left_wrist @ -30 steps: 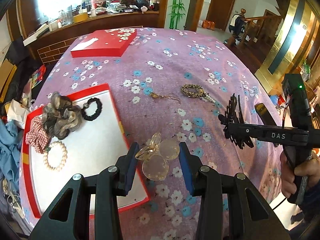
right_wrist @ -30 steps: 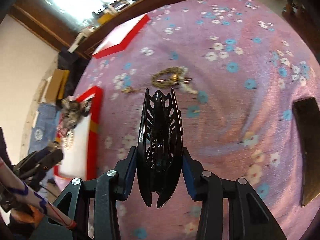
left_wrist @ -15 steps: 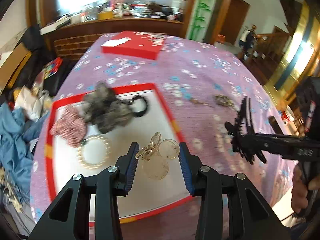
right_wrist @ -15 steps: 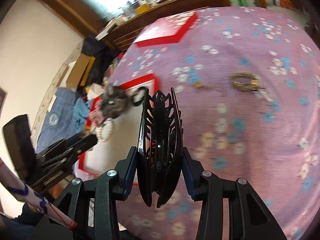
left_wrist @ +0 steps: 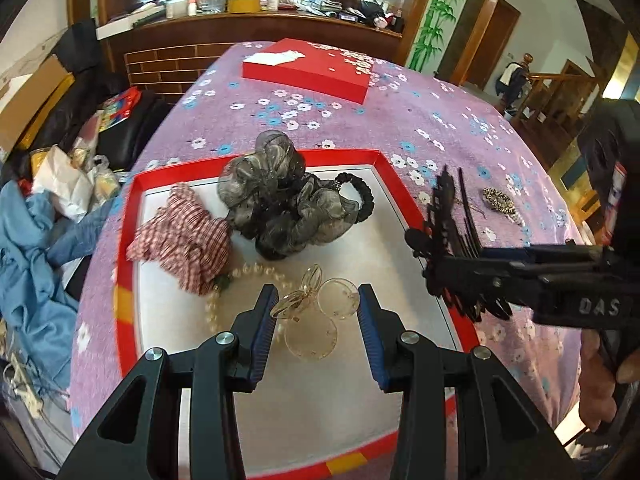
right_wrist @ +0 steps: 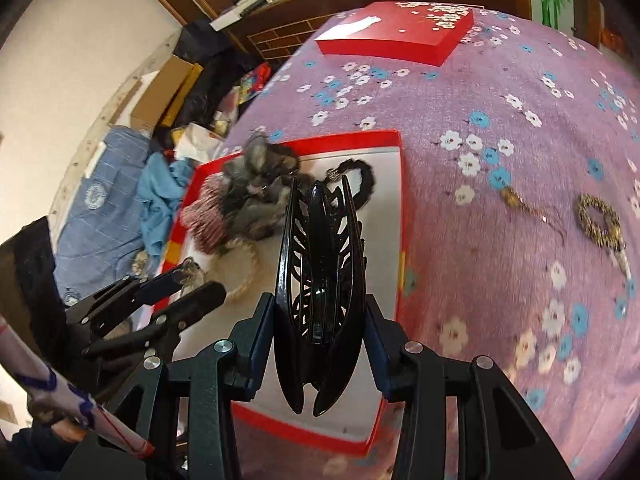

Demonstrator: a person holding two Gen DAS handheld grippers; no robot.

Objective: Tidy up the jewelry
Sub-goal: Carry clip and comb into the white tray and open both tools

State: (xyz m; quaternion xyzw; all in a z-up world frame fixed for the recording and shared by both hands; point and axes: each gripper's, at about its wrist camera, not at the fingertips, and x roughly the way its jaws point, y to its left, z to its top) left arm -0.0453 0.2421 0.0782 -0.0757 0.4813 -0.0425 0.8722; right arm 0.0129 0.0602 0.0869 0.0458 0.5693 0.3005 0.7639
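Observation:
My left gripper (left_wrist: pixel 316 316) is shut on a clear amber hair clip (left_wrist: pixel 314 320) and holds it above the white inside of the red-rimmed tray (left_wrist: pixel 132 216). My right gripper (right_wrist: pixel 320 320) is shut on a black claw hair clip (right_wrist: pixel 320 280) over the tray's right side (right_wrist: pixel 400 184); it also shows in the left wrist view (left_wrist: pixel 448 240). In the tray lie a grey scrunchie (left_wrist: pixel 276 200), a red checked scrunchie (left_wrist: pixel 188 236), a black hair tie (left_wrist: pixel 360 196) and a pearl bracelet (left_wrist: pixel 216 308). A gold bracelet (right_wrist: pixel 600 220) and a small gold piece (right_wrist: pixel 516 200) lie on the purple cloth.
A red box lid (left_wrist: pixel 312 68) lies at the far end of the flowered purple tablecloth (right_wrist: pixel 500 100). Blue cloth and clutter (left_wrist: pixel 36 240) lie on the floor to the left. A wooden counter (left_wrist: pixel 240 20) stands behind the table.
Both grippers have moved left, from over the bare cloth to over the tray, each still holding its clip. The tray's contents now lie directly ahead of the left gripper.

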